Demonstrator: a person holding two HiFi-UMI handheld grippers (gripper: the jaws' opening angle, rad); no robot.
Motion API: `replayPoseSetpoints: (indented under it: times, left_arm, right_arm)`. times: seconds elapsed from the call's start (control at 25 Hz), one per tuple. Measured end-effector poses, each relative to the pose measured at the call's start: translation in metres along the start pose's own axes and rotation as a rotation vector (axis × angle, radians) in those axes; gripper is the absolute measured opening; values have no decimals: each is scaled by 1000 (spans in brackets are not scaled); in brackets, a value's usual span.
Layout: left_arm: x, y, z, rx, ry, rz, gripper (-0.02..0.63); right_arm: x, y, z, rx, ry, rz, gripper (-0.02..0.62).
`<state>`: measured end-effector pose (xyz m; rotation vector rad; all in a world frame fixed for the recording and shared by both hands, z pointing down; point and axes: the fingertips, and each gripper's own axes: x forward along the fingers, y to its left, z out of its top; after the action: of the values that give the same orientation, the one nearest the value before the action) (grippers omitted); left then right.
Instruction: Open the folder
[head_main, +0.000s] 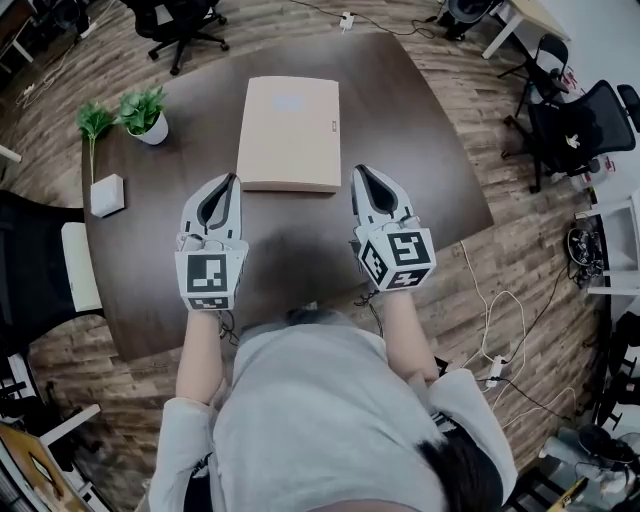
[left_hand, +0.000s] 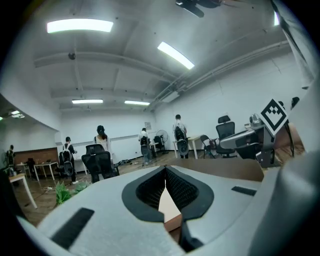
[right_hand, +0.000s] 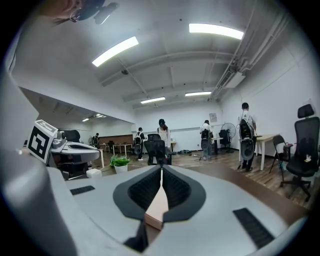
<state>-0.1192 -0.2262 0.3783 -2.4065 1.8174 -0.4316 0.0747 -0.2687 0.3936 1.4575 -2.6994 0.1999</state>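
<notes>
Closed beige folder (head_main: 290, 135) lying flat at the middle of a dark brown counter (head_main: 430, 170), with a pale label (head_main: 288, 102) toward its 12 o'clock edge and a small dark mark (head_main: 333, 125), possibly a clasp, on its 3 o'clock edge. Left tongs (head_main: 234, 180) just beside the folder's 7 o'clock corner, right tongs (head_main: 358, 171) just beside its 5 o'clock corner, both low over the counter and pointing toward 12 o'clock. Both pairs closed tip to tip and gripping nothing; only a sliver of beige folder visible beyond the pads in each gripper view. Cannot tell whether either tip touches the folder.

Probably the approach, with the cover not yet lifted. To do it well:

- Check first whether the mark is a fastener needing release.
- Part the right tongs only narrowly and slip one jaw under the top cover alone at the 3 o'clock edge, likely the opening side, then pinch just that sheet.
- Rest the left tongs against the 9 o'clock edge, likely the spine, to stop any sliding on the smooth counter.
- Swing the cover up and over toward 9 o'clock in a slow arc.

Potted plant (head_main: 145, 112) and small white box (head_main: 107, 195) well apart at 9 to 10 o'clock, likely clear of that swing.
</notes>
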Motion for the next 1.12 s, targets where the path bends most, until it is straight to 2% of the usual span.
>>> replayPoseSetpoints:
  times: [0.4, 0.6, 0.68, 0.8, 0.88, 1.12]
  left_arm:
    - [48, -26, -60, 332, 147, -151, 9]
    - [66, -44, -92, 628, 219, -237, 11]
    - [70, -52, -104, 723, 241, -269, 11]
    - [77, -61, -119, 790, 269, -314, 14]
    - [81, -64, -129, 809, 290, -340, 78]
    - [92, -68, -149, 871, 331, -369, 97]
  right_arm:
    - [30, 0, -40, 23, 104, 3, 15]
    - [37, 0, -52, 24, 135, 3, 15]
    - [36, 0, -56, 27, 144, -4, 15]
    - [35, -3, -60, 33, 154, -17, 15]
    - [34, -4, -62, 34, 160, -27, 15]
    - [30, -9, -67, 40, 175, -60, 15]
